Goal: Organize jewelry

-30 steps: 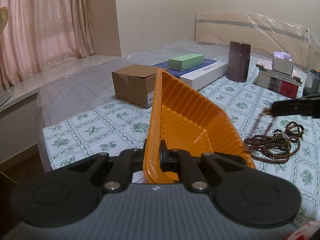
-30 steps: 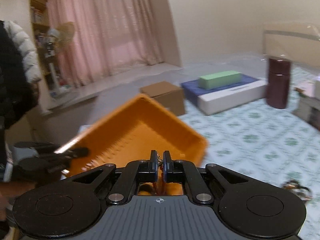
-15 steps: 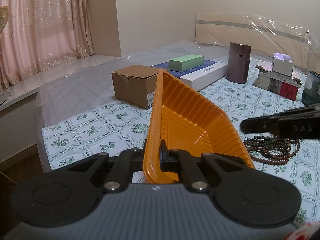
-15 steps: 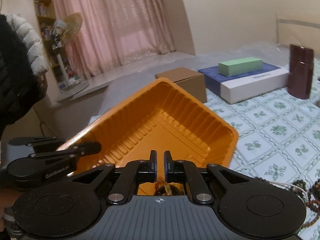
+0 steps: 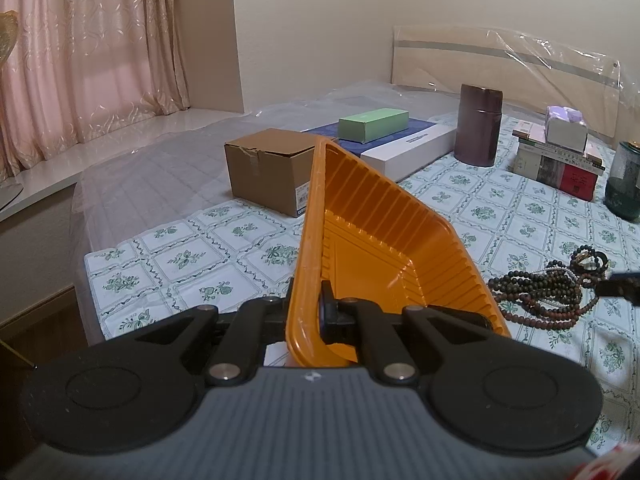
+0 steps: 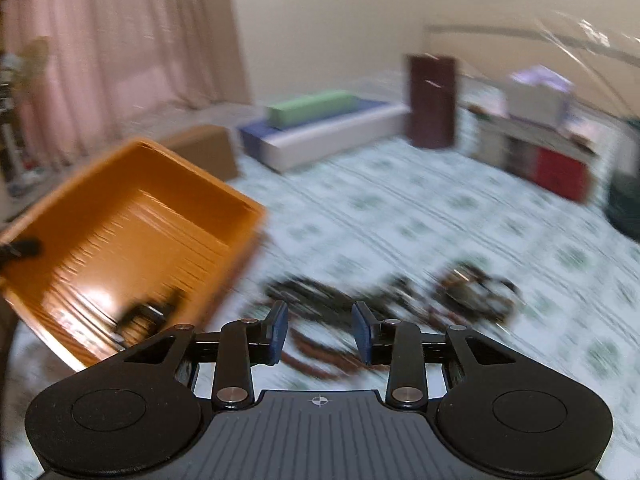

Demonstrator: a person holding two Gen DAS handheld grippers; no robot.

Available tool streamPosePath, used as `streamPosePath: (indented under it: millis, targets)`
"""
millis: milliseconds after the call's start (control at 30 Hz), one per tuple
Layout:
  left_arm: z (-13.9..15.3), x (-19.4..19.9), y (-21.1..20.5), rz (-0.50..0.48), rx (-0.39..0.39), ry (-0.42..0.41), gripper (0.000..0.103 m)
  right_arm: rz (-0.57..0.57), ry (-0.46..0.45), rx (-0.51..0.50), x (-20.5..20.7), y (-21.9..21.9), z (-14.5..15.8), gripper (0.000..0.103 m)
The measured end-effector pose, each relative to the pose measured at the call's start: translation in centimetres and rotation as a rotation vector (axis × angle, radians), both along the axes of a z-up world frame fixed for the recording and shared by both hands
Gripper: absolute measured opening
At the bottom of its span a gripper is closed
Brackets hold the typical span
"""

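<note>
My left gripper (image 5: 316,312) is shut on the near rim of an orange plastic tray (image 5: 380,248), which it holds tilted above the flowered bedcover. A small dark piece of jewelry (image 6: 148,312) lies inside the tray (image 6: 132,248). A pile of dark and brown bead strings (image 5: 548,292) rests on the cover to the right of the tray. My right gripper (image 6: 320,324) hangs low over these beads (image 6: 400,300), its jaws opening, and the pads press on nothing. The right wrist view is blurred by motion. A tip of the right gripper (image 5: 618,288) shows at the right edge.
Behind the tray stand a cardboard box (image 5: 268,168), a green box (image 5: 374,124) on a flat white and blue box (image 5: 408,148), and a dark brown canister (image 5: 480,124). A book stack (image 5: 560,164) and a dark green jar (image 5: 624,184) are far right. The bed edge drops off left.
The right gripper swung from over the tray to the right and down to the bead pile, and its jaws parted. A dark piece now lies in the tray. The left gripper stayed still.
</note>
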State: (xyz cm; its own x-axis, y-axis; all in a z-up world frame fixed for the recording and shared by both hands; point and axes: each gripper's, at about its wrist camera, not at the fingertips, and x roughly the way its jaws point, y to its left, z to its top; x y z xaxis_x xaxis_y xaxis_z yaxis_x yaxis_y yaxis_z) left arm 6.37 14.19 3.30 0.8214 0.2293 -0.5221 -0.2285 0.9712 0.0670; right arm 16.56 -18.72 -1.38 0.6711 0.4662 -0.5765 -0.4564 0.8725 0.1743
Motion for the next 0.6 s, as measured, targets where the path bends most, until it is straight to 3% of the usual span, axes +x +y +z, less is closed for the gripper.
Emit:
streamPosePath:
  millis: [267,600]
  targets:
    - [-0.1,0.1,0.0,0.002,0.004,0.004,0.006,-0.109,0.055,-0.031,-0.3,-4.6,-2.3,0.036]
    - [-0.3,0.0,0.0,0.001,0.009,0.008,0.006,-0.054,0.077,0.002,0.9,-1.6,-2.6,0.036]
